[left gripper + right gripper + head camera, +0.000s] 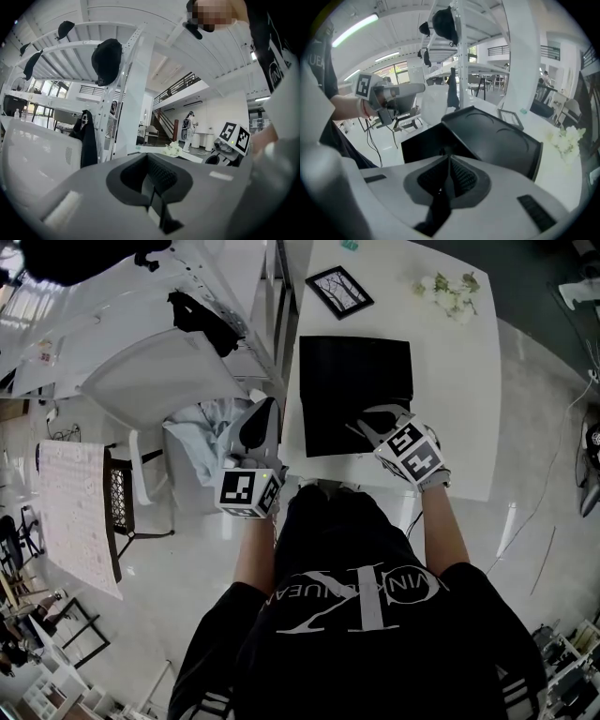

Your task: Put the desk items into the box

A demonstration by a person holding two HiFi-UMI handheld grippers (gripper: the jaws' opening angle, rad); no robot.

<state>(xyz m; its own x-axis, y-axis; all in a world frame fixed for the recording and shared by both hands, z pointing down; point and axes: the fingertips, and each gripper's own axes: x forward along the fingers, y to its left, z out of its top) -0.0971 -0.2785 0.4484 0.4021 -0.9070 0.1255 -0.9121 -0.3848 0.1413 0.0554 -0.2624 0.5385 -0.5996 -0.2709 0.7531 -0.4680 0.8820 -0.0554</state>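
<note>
A black box (352,390) lies open on the white table (459,409); in the right gripper view its lid (497,140) tilts up behind the dark inside. My right gripper (364,427) hovers over the box's near right part, jaws shut (449,173), with nothing visible between them. A black picture frame (338,291) and white flowers (448,292) rest at the table's far side. My left gripper (265,409) is held off the table's left edge, jaws shut (152,180) and empty, pointing into the room.
Left of the table stand a white chair (159,381), a crumpled pale cloth (202,442) and a white rack with a black garment (202,320). Cables (553,474) run over the floor at the right. The person's body fills the near side.
</note>
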